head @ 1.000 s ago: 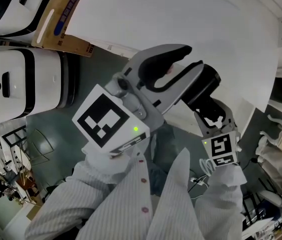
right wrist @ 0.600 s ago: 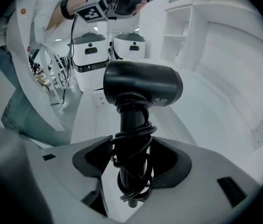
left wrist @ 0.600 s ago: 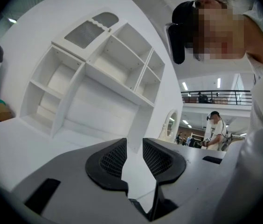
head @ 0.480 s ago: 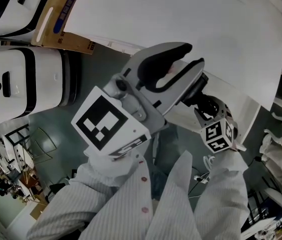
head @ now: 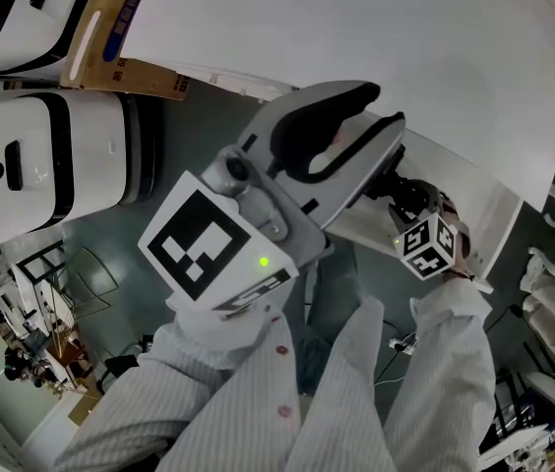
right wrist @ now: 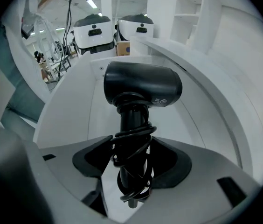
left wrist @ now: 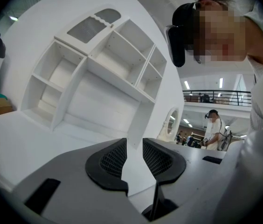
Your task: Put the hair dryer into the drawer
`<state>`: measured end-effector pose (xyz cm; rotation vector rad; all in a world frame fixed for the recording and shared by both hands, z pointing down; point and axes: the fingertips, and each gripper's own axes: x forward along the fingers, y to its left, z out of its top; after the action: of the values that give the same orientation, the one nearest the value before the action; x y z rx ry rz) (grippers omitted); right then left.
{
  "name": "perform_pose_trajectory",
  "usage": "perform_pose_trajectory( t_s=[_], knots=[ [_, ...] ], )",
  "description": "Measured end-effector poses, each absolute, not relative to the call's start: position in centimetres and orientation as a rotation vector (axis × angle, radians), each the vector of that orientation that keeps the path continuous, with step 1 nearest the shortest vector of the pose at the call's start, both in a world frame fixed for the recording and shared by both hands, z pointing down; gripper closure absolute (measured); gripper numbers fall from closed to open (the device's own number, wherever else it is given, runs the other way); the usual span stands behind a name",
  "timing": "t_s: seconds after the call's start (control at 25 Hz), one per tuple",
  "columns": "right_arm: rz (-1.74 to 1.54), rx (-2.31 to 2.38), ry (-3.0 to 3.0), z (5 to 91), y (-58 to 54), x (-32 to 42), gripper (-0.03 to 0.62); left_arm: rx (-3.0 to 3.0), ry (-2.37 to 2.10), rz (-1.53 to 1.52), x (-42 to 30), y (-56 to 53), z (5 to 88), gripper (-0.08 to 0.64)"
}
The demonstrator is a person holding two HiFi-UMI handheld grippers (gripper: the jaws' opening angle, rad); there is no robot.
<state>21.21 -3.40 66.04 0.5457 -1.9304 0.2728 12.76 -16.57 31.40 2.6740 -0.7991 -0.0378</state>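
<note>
A black hair dryer [right wrist: 143, 85] with its cord wound round the handle stands upright in my right gripper [right wrist: 131, 143], which is shut on the handle. Its head hangs over the bare floor of the open white drawer [right wrist: 183, 120]. In the head view only the right gripper's marker cube [head: 425, 246] shows clearly, at the drawer [head: 460, 209] under the table edge; the dryer is mostly hidden behind my left gripper [head: 384, 106]. That left gripper [left wrist: 134, 143] is raised in front, its jaws a narrow gap apart with nothing between them.
The white tabletop [head: 356, 28] fills the far side, and a white shelf unit [left wrist: 99, 73] stands at its back. Two white machines [head: 41, 160] and a cardboard box [head: 120, 37] are to the left on the floor side. A person [left wrist: 213, 127] stands far off.
My right gripper has carried the dryer up and forward to the drawer, so the dryer is now hidden behind the left gripper. The left gripper has barely moved.
</note>
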Motion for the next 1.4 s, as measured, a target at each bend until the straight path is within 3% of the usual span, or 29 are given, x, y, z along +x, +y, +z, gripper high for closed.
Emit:
perform_pose_trajectory(
  t_s=[1.4],
  knots=[
    [0.252, 0.451, -1.834, 68.9, -3.5, 20.9, 0.344, 2.659, -0.789, -0.019, 13.1, -16.2, 31.9, 0.448]
  ],
)
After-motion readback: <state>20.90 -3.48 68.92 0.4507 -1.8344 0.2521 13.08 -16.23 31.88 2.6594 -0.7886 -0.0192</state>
